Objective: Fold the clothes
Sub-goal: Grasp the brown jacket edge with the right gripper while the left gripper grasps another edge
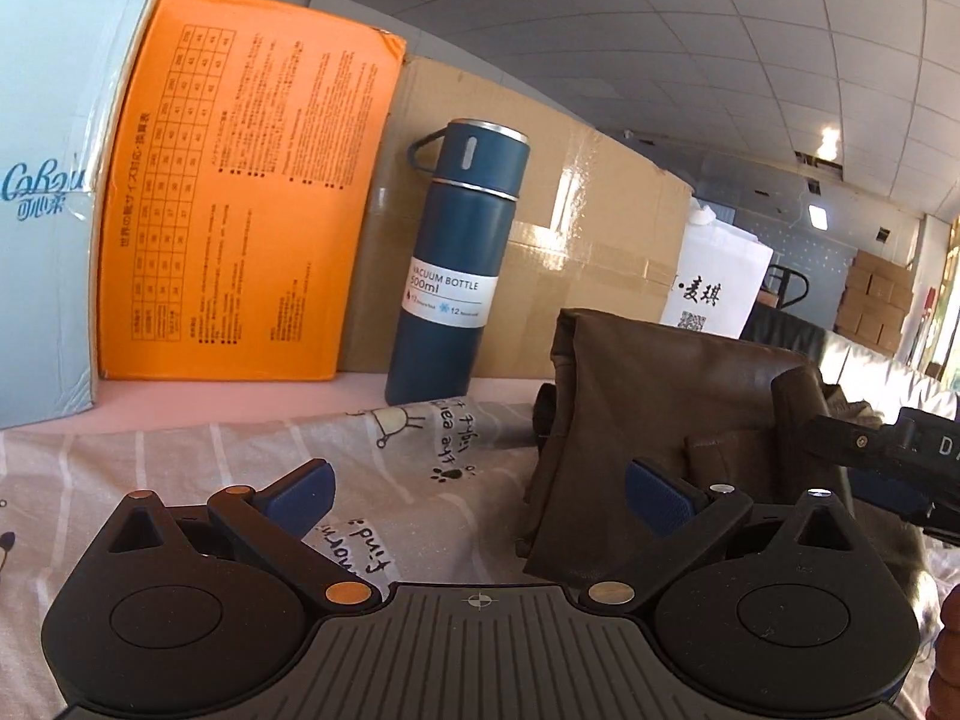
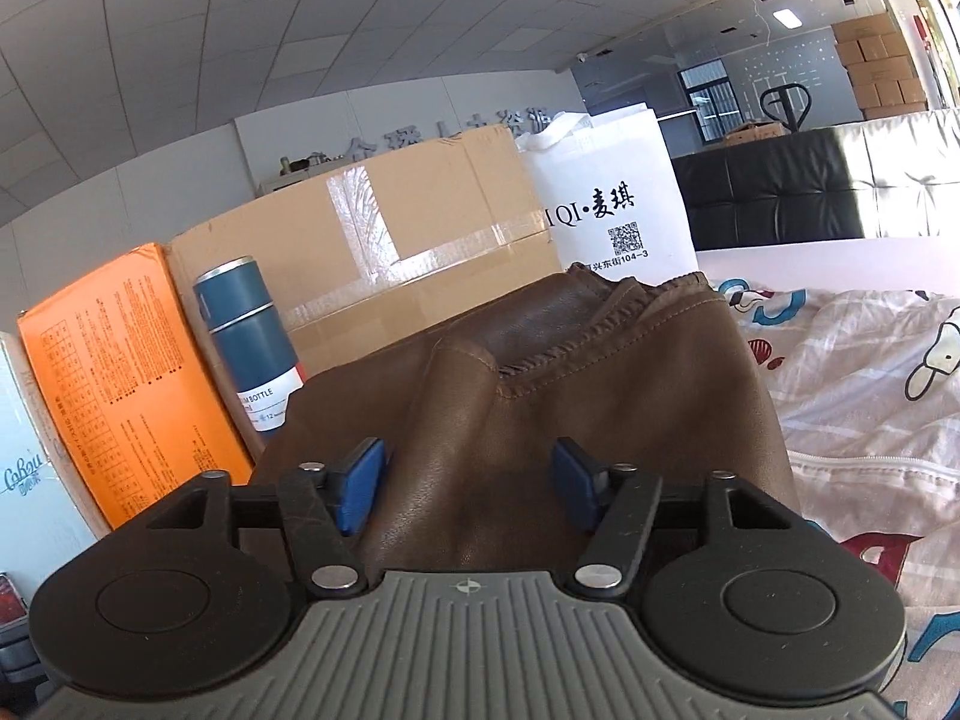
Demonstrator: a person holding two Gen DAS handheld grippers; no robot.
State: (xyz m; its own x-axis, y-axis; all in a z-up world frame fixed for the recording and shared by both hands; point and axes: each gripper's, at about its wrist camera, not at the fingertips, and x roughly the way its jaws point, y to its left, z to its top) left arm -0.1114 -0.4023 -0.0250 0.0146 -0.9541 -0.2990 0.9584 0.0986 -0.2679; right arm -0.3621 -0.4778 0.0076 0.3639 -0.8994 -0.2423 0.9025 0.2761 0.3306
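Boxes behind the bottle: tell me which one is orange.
The orange box stands between the pale blue box and the taped brown carton, covered in printed text and a table.

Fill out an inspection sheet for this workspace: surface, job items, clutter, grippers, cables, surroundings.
Surface: printed bedsheet with cartoon drawings, wrinkled on the right side.
Job's things: brown leather garment, partly folded in a raised heap on the sheet.
Clutter: blue vacuum bottle standing upright; orange box, pale blue box, cardboard box and white bag behind it.
Grippers: left gripper open, beside the garment's left edge; right gripper open, a ridge of leather between its fingers.
Cables: nothing seen.
Surroundings: black sofa, stacked cartons, tiled ceiling.
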